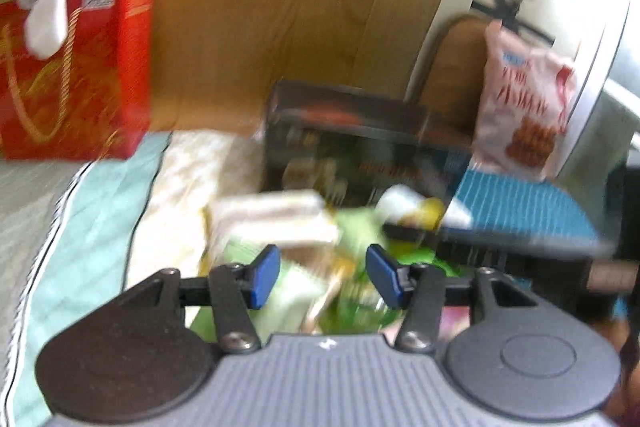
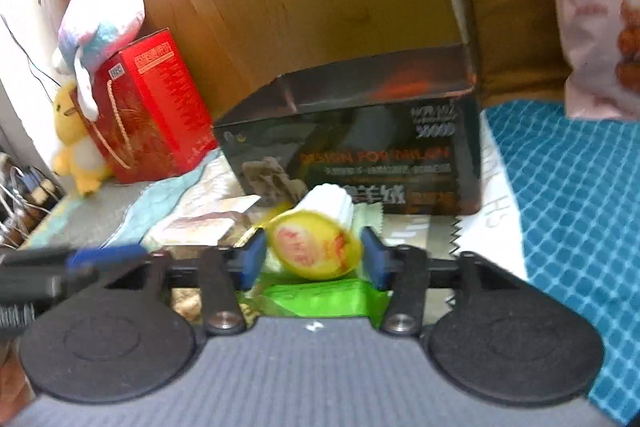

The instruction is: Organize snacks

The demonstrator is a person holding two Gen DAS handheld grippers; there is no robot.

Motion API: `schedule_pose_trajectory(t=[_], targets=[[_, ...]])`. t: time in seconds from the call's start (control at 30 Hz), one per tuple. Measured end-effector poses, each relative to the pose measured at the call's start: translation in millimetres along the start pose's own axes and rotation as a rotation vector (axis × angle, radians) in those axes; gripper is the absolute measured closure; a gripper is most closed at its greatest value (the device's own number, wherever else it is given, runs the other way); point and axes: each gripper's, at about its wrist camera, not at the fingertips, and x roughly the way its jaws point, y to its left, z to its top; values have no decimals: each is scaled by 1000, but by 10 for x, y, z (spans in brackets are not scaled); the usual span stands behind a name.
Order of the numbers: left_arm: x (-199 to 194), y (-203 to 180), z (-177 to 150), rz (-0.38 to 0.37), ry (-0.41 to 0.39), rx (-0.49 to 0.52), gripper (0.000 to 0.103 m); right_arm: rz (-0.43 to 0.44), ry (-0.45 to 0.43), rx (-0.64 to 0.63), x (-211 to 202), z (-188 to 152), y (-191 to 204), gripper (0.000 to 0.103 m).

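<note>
The right gripper (image 2: 313, 254) pinches a yellow snack (image 2: 314, 247); the left gripper (image 1: 323, 273) is spread; next, carrying it into the dark box (image 2: 352, 131).

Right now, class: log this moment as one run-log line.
left gripper: open above green snack packets | right gripper: shut on yellow snack | dark box: behind | pink snack bag: right

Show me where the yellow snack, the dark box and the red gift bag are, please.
yellow snack (image 2: 314, 245), right wrist view, front label.
dark box (image 2: 360, 151), right wrist view, printed front.
red gift bag (image 1: 80, 75), left wrist view, front face.
</note>
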Motion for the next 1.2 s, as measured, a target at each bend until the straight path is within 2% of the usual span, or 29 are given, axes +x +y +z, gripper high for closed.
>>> schedule_pose_trajectory(t=[0.1, 0.2, 0.37, 0.47, 0.57, 0.7, 0.8, 0.87, 0.97, 1.2], targets=[[-201, -9, -181, 28, -22, 47, 53, -23, -52, 54, -241, -24, -119, 56], [-415, -26, -324, 65, -48, 88, 52, -38, -79, 51, -558, -202, -169, 56], [-588, -44, -594, 110, -28, 131, 51, -21, -34, 0, -842, -630, -27, 56], [-606, -42, -723, 122, -7, 135, 51, 27, 11, -77, -936, -878, 180, 56], [-601, -15, -829, 130, 16, 121, 51, 113, 51, -223, -949, -1071, 482, 56], [-598, 11, -931, 160, 40, 118, 49, 222, 87, -386, -915, -1166, 840, 55], [-602, 29, -983, 191, 47, 125, 44, 205, 78, -468, -889, -1223, 983, 46], [-608, 35, -992, 213, 45, 133, 39, 172, 62, -469, -869, -1223, 984, 36], [-613, 41, -993, 254, 36, 142, 24, 157, 44, -436, -868, -1210, 903, 31], [-575, 61, -982, 319, 20, 141, 19, 158, 33, -392, -906, -1264, 834, 27]])
